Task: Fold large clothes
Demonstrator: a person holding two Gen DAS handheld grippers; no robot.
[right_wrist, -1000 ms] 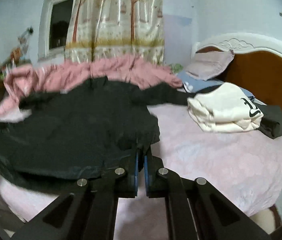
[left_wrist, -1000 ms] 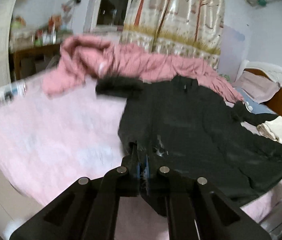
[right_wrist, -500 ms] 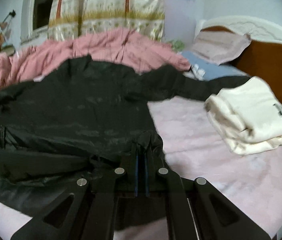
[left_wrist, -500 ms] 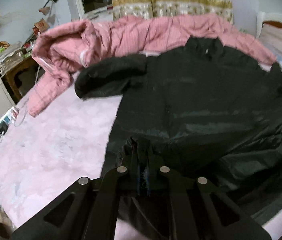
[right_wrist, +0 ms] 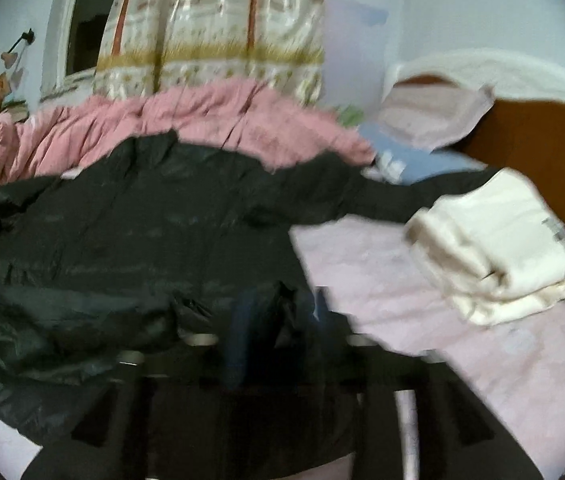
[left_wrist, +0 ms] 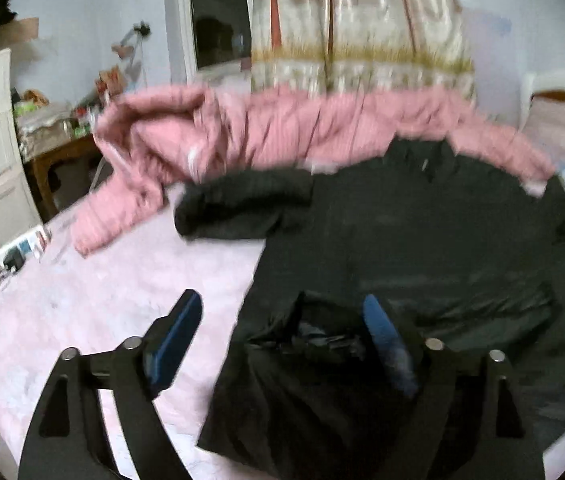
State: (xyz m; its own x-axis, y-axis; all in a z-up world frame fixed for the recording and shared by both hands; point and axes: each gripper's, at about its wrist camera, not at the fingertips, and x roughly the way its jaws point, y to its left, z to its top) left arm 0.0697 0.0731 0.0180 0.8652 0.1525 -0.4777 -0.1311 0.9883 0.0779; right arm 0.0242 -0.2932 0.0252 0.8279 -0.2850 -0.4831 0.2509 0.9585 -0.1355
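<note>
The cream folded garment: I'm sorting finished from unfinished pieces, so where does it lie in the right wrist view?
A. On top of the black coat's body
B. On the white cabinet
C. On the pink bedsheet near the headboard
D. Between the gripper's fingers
C: the cream folded garment rests on the pink bedsheet beside the headboard, right of the black coat's body.

Both tools gripped the black coat's (left_wrist: 422, 240) hem a second ago — now the left tool (left_wrist: 282, 316) (and the right tool (right_wrist: 278, 308)) is opening, the bunched hem lying loose between the pads.
</note>
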